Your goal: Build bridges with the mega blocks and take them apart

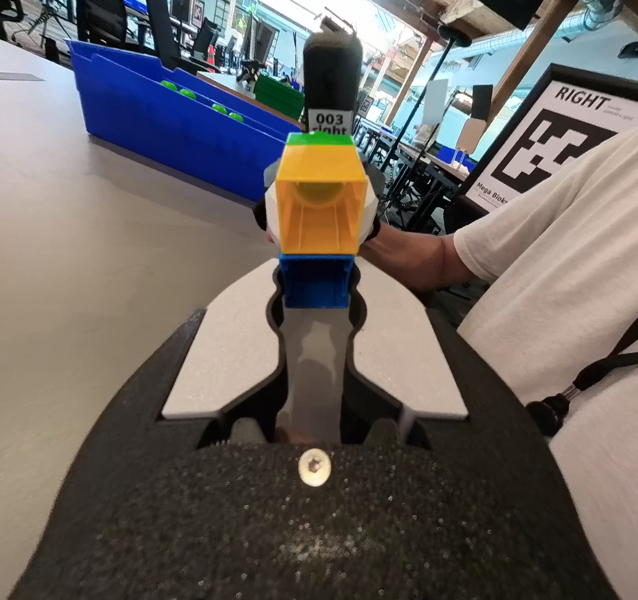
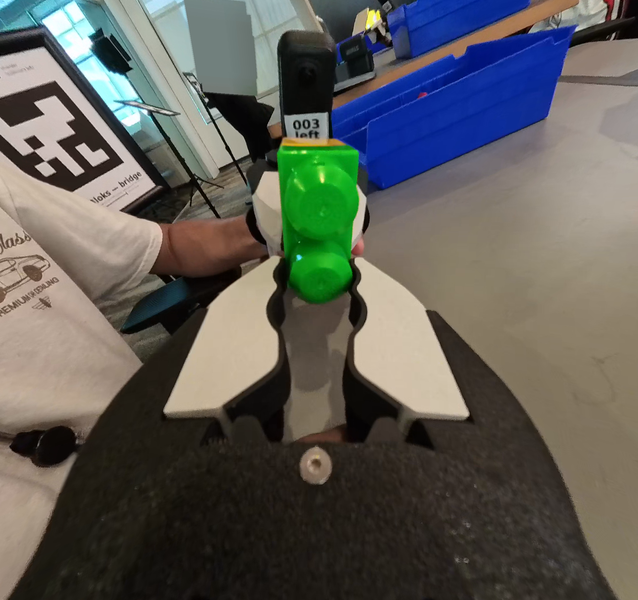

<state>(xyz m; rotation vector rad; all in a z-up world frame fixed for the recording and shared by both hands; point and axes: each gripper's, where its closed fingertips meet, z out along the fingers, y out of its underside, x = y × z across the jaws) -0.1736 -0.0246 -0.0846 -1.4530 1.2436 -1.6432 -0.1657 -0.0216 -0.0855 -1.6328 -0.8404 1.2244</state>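
Left jaws clamp blue block (image 1: 316,284); right jaws seemingly grip green block (image 2: 319,224).

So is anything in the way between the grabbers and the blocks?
No. The left gripper is already shut on the blue block, and the right gripper is shut on the green block. Nothing sits between them.

Left wrist view: the stacked plastic blocks (image 1: 319,203) conceal the far hand-held gripper's fingertips. Only the round tops of green blocks (image 1: 202,100) show above the blue plastic bin's (image 1: 165,134) wall. The framed marker board (image 1: 566,148) is cut off at the right edge.

Right wrist view: the small red item (image 2: 422,94) in the bin is unidentifiable.
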